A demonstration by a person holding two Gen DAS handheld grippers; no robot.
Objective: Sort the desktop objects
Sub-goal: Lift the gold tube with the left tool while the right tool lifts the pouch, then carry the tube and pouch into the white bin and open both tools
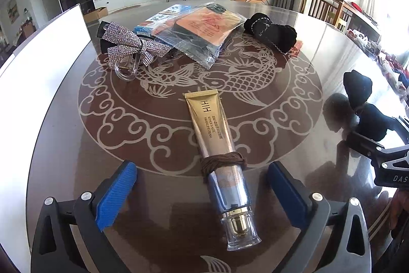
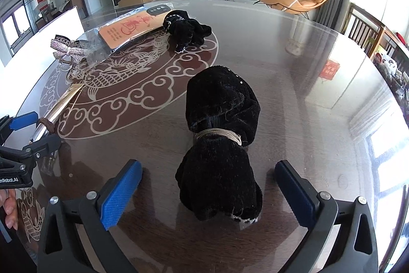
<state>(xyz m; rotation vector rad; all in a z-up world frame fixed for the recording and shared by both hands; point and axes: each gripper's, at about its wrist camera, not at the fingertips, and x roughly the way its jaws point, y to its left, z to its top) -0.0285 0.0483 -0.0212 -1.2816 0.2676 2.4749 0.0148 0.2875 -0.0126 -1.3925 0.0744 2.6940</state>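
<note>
A gold cream tube (image 1: 217,147) with a brown hair tie (image 1: 222,162) wound around it lies on the dark round table (image 1: 64,145). My left gripper (image 1: 202,192) stands open, its blue pads (image 1: 116,193) wide on either side of the tube's lower half without touching it. In the right wrist view a rolled black sock (image 2: 222,140) bound with a pale elastic band (image 2: 219,136) lies on the table (image 2: 294,68). My right gripper (image 2: 208,192) is open around its near end, pads (image 2: 120,192) apart from the cloth.
Farther back lie a rhinestone bow clip (image 1: 133,46), a bagged orange phone case (image 1: 202,27), a blue box (image 1: 158,18) and a second black sock bundle (image 1: 272,32). A white board (image 1: 46,50) stands at the left edge. A wooden chair (image 2: 368,32) stands at the right.
</note>
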